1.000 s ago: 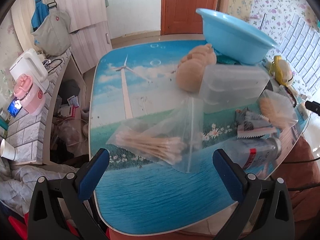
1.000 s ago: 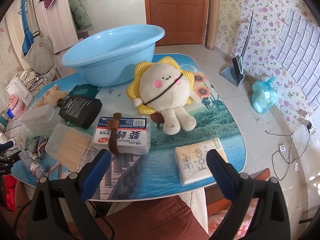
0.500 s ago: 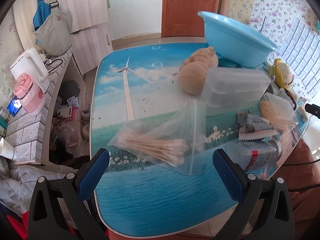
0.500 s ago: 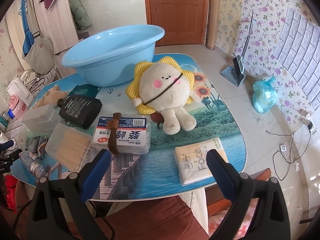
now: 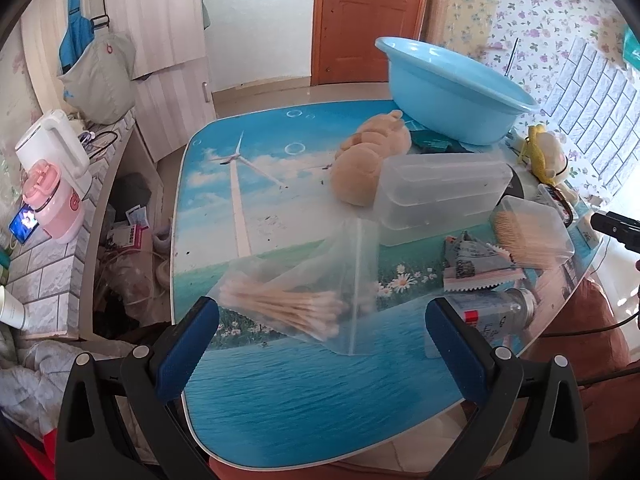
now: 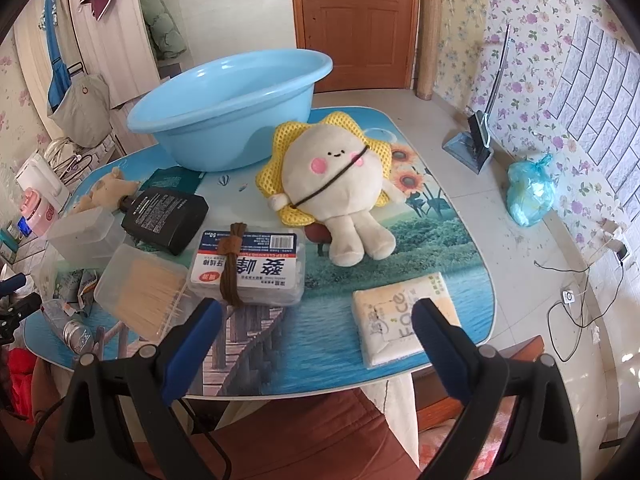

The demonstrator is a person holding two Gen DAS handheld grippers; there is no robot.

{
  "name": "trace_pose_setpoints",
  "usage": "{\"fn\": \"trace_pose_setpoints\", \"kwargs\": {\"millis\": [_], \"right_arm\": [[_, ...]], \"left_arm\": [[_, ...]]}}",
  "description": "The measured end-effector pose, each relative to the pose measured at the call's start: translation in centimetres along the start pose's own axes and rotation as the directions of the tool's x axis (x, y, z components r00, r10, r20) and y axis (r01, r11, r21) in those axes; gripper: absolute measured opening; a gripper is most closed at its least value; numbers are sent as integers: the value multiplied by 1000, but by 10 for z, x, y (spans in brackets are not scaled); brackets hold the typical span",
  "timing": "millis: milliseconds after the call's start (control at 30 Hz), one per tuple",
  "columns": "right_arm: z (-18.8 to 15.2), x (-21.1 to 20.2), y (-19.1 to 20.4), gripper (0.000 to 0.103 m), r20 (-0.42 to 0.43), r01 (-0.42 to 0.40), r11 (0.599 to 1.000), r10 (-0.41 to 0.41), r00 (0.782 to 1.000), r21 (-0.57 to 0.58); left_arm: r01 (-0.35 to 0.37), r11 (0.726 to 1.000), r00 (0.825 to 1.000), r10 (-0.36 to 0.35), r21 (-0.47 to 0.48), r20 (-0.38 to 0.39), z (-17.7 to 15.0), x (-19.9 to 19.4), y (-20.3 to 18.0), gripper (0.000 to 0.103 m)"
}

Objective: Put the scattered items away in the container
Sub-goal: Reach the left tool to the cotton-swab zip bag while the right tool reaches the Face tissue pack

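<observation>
A light blue basin (image 6: 232, 108) (image 5: 452, 88) stands at the back of the printed table. In the left wrist view a clear bag of cotton swabs (image 5: 296, 300) lies just ahead of my open left gripper (image 5: 320, 332), with a clear plastic box (image 5: 440, 188), a tan plush (image 5: 368, 156), a toothpick box (image 5: 532, 232), a wrapper (image 5: 476, 268) and a small can (image 5: 492, 312) around it. My right gripper (image 6: 316, 328) is open and empty over the table's near edge. Before it lie a swab box with a brown cord (image 6: 248, 268), a sun plush (image 6: 336, 188), a tissue pack (image 6: 404, 316) and a black bottle (image 6: 166, 216).
The table edge (image 5: 188, 240) drops to a cluttered floor on the left, beside a brick-pattern counter with a white kettle (image 5: 52, 152). A wooden door (image 6: 352, 20) stands behind. A dustpan (image 6: 476, 144) and blue bag (image 6: 528, 192) sit on the floor at right.
The left wrist view has pulled back and risen a little, so the swab bag sits slightly farther ahead. The right gripper and the items before it have barely moved.
</observation>
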State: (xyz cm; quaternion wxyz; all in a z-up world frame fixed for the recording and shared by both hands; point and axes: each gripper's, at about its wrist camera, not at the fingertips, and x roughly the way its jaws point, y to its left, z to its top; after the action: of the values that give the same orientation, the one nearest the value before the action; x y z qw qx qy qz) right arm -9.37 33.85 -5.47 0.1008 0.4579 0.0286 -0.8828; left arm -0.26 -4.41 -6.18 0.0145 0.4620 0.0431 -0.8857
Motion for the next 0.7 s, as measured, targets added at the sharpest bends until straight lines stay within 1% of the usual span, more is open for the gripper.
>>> {"fn": "trace_pose_setpoints", "kwargs": {"millis": [400, 700], "right_arm": [[0, -2, -2, 97, 8, -4, 1000, 4, 1000, -4], [-2, -5, -16, 97, 21, -14, 1000, 13, 1000, 15]], "left_arm": [[16, 1000, 1000, -16, 26, 7, 3, -5, -14, 103], [11, 999, 1000, -11, 36, 12, 9, -6, -21, 103]]}}
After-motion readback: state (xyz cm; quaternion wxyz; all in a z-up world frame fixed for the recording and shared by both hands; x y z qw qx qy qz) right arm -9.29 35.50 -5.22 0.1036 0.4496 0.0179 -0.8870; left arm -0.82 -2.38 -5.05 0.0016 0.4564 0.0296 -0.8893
